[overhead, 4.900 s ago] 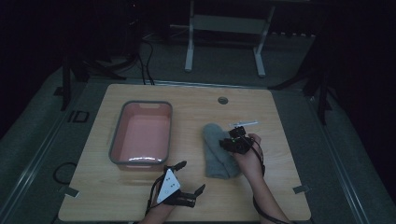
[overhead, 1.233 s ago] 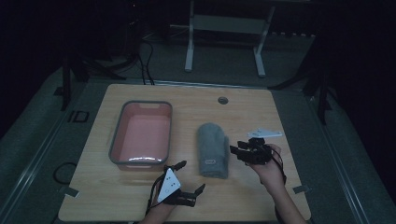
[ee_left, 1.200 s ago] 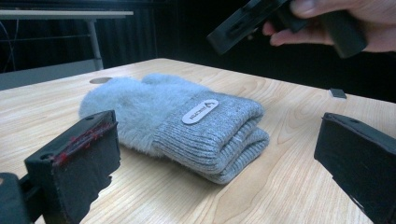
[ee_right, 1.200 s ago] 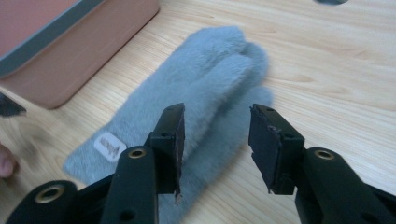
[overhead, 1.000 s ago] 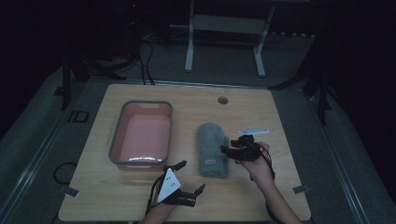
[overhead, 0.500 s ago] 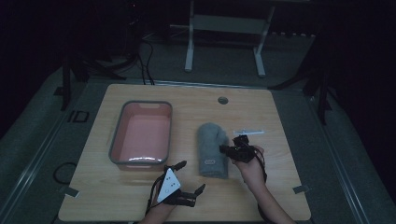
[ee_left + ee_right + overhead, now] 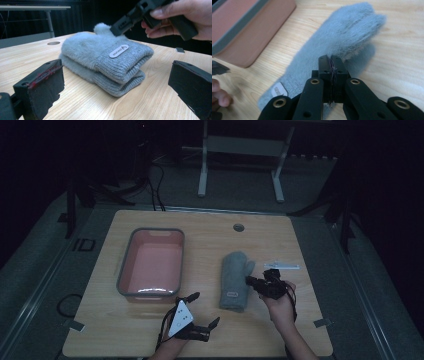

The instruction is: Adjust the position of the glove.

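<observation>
Right claw (image 7: pixel 331 62) closed, left claw (image 7: pixel 117 82) agape.

Lying on the one wooden table (image 7: pixel 300 240) are a stacked pair of two grey mittens (image 7: pixel 105 62), one pink tub with a grey rim (image 7: pixel 151 265) and one small white strip (image 7: pixel 281 266), while two grippers are sharing that tabletop.

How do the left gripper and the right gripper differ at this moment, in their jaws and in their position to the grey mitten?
The left gripper has its jaws wide apart with nothing between them; the right gripper has its jaws pressed together. The left gripper rests near the table's front edge, apart from the grey mitten; the right gripper's tips are at the mitten's fluffy edge, though a grip on it cannot be confirmed. Both have black jaws and are hand-held.
</observation>
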### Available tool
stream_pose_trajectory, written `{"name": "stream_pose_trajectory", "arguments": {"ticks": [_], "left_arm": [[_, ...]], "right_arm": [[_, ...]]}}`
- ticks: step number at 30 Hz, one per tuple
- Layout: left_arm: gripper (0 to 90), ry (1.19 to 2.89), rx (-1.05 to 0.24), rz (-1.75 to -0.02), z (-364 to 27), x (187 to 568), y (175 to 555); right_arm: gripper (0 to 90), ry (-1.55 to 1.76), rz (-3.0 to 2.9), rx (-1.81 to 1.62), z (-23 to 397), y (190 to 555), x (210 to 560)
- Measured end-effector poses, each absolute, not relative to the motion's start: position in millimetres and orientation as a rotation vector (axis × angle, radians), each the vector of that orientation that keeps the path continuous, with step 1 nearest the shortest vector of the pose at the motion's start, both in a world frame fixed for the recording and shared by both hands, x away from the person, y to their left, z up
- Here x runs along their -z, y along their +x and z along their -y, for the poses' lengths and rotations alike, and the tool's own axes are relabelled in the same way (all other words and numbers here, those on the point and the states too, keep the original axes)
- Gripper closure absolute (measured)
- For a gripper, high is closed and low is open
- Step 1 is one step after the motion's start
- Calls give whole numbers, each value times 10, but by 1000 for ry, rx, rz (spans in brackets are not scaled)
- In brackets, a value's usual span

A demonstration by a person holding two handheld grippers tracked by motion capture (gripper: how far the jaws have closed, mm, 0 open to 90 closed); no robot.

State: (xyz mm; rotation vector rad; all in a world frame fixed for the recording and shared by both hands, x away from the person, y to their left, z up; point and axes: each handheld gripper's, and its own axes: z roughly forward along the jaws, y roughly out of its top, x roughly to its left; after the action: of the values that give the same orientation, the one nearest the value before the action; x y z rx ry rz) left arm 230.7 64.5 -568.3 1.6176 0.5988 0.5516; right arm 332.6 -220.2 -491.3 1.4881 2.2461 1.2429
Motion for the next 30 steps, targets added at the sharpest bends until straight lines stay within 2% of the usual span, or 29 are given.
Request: {"name": "stream_pose_trajectory", "arguments": {"ticks": [11, 14, 20, 22, 24, 30], "left_arm": [[4, 1618, -550, -598, -645, 5683, 2307], [4, 1618, -551, -599, -646, 5683, 2307], [4, 1649, -545, -653, -602, 5636, 2325], [4, 1666, -563, -674, -579, 5571, 2333], [4, 1653, -547, -687, -580, 5480, 2365], [5, 1720, -506, -763, -551, 5215, 2562]], "right_arm": [[861, 1551, -2294, -1186, 2168, 3467, 5210], [773, 1546, -2292, -1195, 2201, 3479, 5219], [446, 1288, -2283, -1178, 2236, 3405, 5063], [433, 1219, -2284, -1108, 2233, 3373, 5013], [376, 1301, -2306, -1107, 2257, 3380, 4964], [363, 1334, -2291, -1137, 2308, 3391, 4895]]}}
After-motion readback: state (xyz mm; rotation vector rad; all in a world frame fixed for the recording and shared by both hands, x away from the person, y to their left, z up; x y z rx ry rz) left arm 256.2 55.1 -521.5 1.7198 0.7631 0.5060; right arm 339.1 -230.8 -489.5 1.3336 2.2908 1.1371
